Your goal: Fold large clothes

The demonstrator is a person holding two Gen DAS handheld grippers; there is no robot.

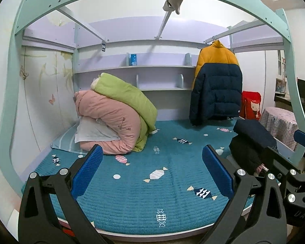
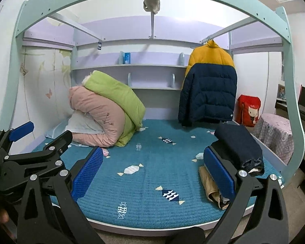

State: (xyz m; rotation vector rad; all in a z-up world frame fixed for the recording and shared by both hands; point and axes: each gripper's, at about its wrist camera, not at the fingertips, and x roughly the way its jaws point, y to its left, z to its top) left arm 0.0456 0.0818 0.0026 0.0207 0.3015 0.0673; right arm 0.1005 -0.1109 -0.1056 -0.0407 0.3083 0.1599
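Observation:
A yellow and navy puffer jacket [image 1: 216,81] hangs on a hanger from the bed frame rail at the back right; it also shows in the right wrist view [image 2: 208,85]. A stack of folded dark clothes [image 2: 238,148] lies on the right side of the teal bed [image 2: 148,162], with a tan folded garment [image 2: 209,185] under it; the stack also shows in the left wrist view [image 1: 252,136]. My left gripper [image 1: 152,172] is open and empty over the bed's front. My right gripper [image 2: 152,174] is open and empty, its right finger beside the stack.
Rolled pink [image 1: 109,118] and green [image 1: 128,97] quilts with a pillow sit at the back left. Shelves [image 1: 136,67] run along the back wall. A red cartoon cushion [image 2: 248,109] and a covered stool [image 2: 274,134] stand at the right.

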